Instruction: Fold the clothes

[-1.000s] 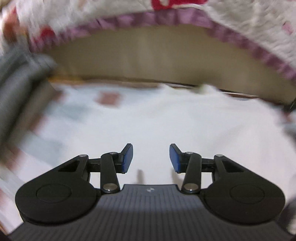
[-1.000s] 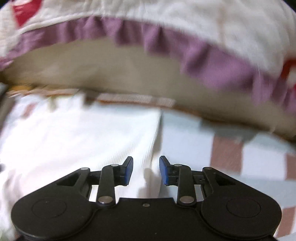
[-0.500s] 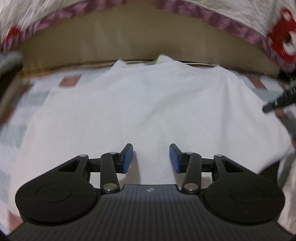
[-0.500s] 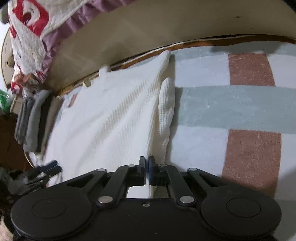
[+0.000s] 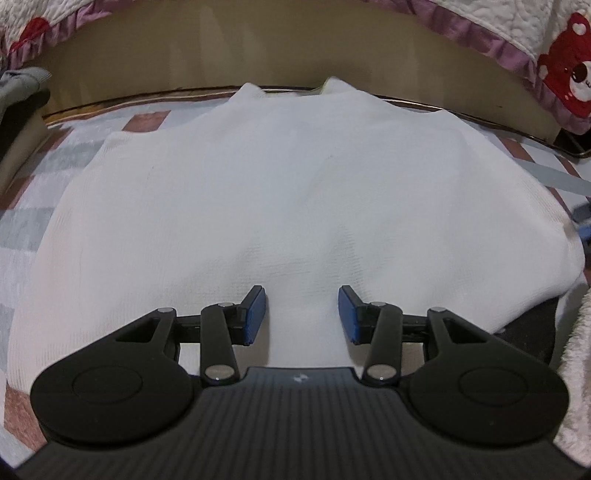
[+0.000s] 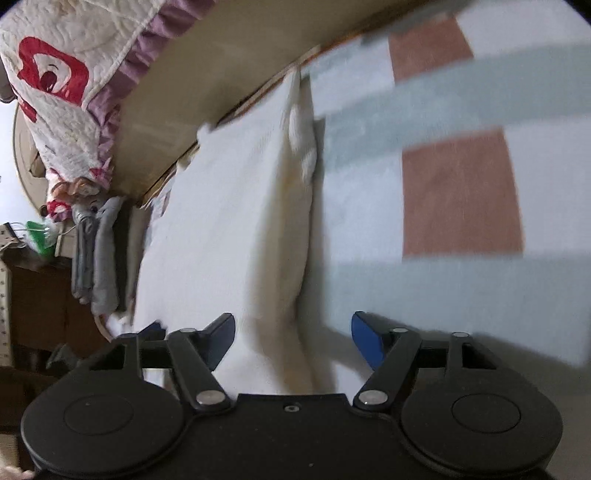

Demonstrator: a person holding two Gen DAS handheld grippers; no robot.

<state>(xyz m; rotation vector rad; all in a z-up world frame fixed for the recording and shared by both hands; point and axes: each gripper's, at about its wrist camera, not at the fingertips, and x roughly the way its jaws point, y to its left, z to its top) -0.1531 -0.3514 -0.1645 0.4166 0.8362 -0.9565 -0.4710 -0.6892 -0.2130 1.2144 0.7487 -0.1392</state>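
Observation:
A white knit garment point(image 5: 295, 192) lies spread flat on a checked bed cover point(image 5: 26, 221), its collar toward the headboard. My left gripper point(image 5: 302, 314) is open and empty, low over the garment's near hem. In the right wrist view the garment point(image 6: 229, 229) shows with its right side folded into a narrow strip point(image 6: 299, 206). My right gripper point(image 6: 293, 338) is open, its fingers straddling that folded edge at the near end, holding nothing.
A beige headboard point(image 5: 295, 48) runs along the far side, with a quilted cover with a purple frill point(image 5: 517, 33) draped over it. Folded grey clothes point(image 6: 98, 251) are stacked at the bed's left edge beside a brown nightstand point(image 6: 37, 295). The checked cover point(image 6: 458, 192) extends right.
My right gripper was shut on the garment's folded edge half a second ago and has now opened and let it go. My left gripper stays open and has settled over the near hem.

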